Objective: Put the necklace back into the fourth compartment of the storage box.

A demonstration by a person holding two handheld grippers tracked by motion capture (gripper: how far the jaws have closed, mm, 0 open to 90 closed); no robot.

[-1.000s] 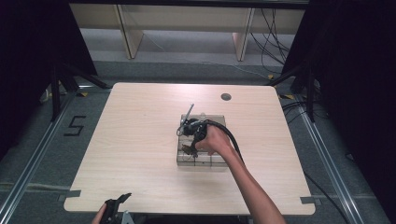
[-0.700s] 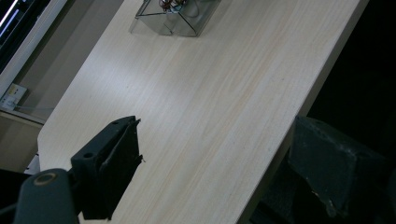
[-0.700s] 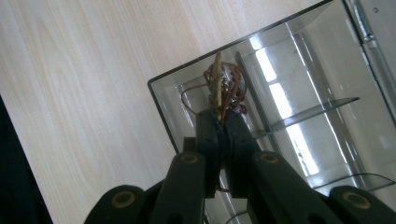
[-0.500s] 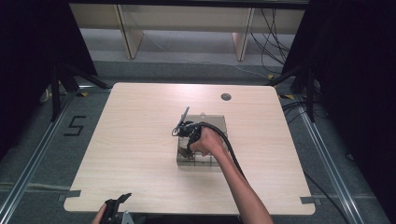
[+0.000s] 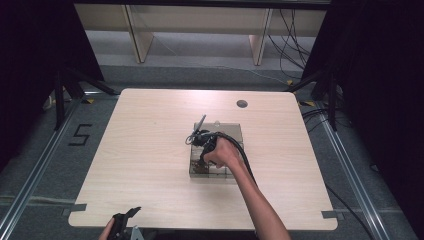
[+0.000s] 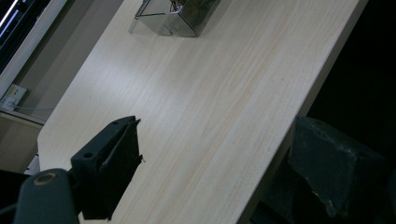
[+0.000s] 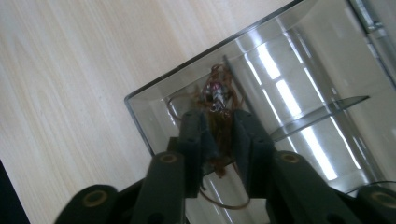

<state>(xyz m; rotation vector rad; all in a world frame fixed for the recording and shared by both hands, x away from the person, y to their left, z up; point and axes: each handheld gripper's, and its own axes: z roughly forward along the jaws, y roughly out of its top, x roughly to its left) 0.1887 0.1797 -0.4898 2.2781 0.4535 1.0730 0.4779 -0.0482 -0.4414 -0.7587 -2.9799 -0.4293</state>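
Desk (image 5: 150, 165): pale wood-grain top with rounded corners; a small dark round hole (image 5: 242, 104) sits near its far edge, and tape strips mark the two near corners.

Clear box (image 5: 231, 131): a see-through plastic organiser with thin dividers, standing a little right of the desk's middle; in the left gripper view its near corner (image 6: 173, 21) shows at the top of the picture.

Person's right arm (image 5: 260, 205): bare forearm coming in from the near edge, the hand over the box's near-left part.

Right gripper (image 7: 218, 135): pointed down into the near-left compartment of the box, a black cable trailing back along the arm. Its fingers (image 7: 192, 135) have just been opening and now stand a small way apart, with the brown tangle between them; whether the pads press on it cannot be told for sure, though a gap shows on either side.

Left gripper (image 5: 126, 220): low at the near edge of the desk, well apart from the box. Its fingers (image 6: 114, 163) stand wide apart with nothing between them.

Brown tangle (image 7: 215, 100): a bunch of thin reddish-brown loops with a small shiny metal piece at its top, lying inside the box's corner compartment against the wall, just beyond the right fingertips.
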